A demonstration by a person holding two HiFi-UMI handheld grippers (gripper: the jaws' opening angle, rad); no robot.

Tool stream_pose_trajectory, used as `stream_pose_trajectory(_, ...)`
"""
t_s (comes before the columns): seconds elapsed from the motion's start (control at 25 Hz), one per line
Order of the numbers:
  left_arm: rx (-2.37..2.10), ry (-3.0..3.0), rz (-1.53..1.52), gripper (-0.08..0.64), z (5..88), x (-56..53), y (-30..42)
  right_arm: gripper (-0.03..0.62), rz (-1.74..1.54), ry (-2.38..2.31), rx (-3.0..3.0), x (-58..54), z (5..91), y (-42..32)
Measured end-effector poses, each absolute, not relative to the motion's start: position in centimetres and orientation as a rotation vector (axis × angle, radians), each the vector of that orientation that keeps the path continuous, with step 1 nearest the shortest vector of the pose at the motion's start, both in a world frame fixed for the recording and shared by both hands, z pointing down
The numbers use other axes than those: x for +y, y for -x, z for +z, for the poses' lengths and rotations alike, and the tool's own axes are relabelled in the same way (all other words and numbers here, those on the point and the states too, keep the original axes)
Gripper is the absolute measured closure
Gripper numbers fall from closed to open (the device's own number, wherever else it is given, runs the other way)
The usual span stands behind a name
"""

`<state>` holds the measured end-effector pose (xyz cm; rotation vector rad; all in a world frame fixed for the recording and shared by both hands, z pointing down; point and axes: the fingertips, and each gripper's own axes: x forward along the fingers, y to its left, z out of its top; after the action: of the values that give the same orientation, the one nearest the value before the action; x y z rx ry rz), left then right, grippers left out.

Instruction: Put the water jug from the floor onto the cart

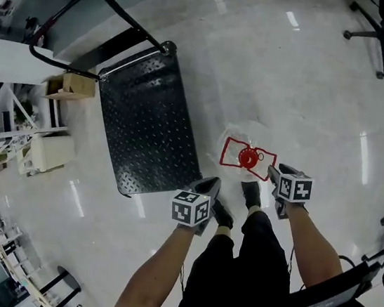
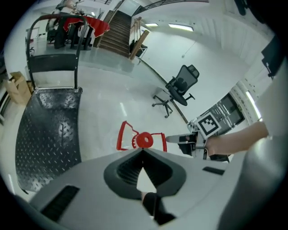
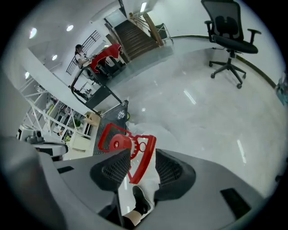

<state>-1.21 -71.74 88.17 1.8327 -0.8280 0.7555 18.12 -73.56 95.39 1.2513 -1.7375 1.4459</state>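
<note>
Right gripper view showed the right gripper (image 3: 143, 155) with its jaws parted, one on each side of the red handle (image 3: 145, 146) of the water jug (image 3: 116, 143). Light was visible beside the bar on the right, so the jaws straddled it without yet pinching it. In the left gripper view the left gripper (image 2: 143, 152) had its tips pressed together on nothing, and the jug's red cap lay just beyond them.

From the head view the jug stood upright on the floor (image 1: 307, 87), just ahead of the person's shoes (image 1: 250, 191). Its handle frame ran left to right across the top. The right gripper was at the right end of that frame and was clearly the nearer one. The left gripper hung nearer, to the jug's left.

The cart (image 1: 147, 122) lay to the left of the jug. The near right corner of its deck was close, with a strip of bare floor between. Its push bar stood at the far end, so the near and right edges looked open for loading. The office chair (image 1: 382, 34) stood well apart, far right.
</note>
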Motion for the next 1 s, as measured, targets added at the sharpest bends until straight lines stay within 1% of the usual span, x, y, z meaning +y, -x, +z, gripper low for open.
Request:
stream_pose_trajectory(0.12, -0.825, -1.795, 0.766, 0.56, 90.2, -71.0, 1.1, 0.437, 1.486, -1.24, -1.719, -73.0, 97.5, -17.9)
stream_pose_trajectory(0.28, -0.91, -1.725, 0.684, 0.56, 90.8, -71.8, 2.4, 0.439, 1.487, -1.196, -1.731, -72.9, 99.1, -17.1)
stream_pose_trajectory(0.48, -0.894, -1.744, 0.747, 0.56, 91.2, -71.2, 3.2, 0.443, 1.558, -1.177, -1.694, -73.0, 100.4, -16.8)
stream_pose_trajectory(0.52, -0.897, -1.739, 0.744, 0.56, 91.1, -71.0, 3.3, 0.477, 1.575, -1.178, -1.685, -73.0, 100.5, -16.8)
stream_pose_trajectory(0.76, -0.935, -1.706, 0.69, 0.56, 89.6, -69.9, 4.0, 0.515, 1.717, -1.262, -1.642, -74.0, 98.9, -16.4)
stream_pose_trajectory(0.92, -1.017, -1.669, 0.552, 0.56, 87.0, -70.9, 4.0, 0.517, 1.673, -1.226, -1.634, -75.0, 97.7, -15.5)
stream_pose_trajectory(1.0, -1.036, -1.694, 0.535, 0.56, 85.8, -71.1, 4.2, 0.517, 1.638, -1.195, -1.649, -75.3, 97.1, -15.0)
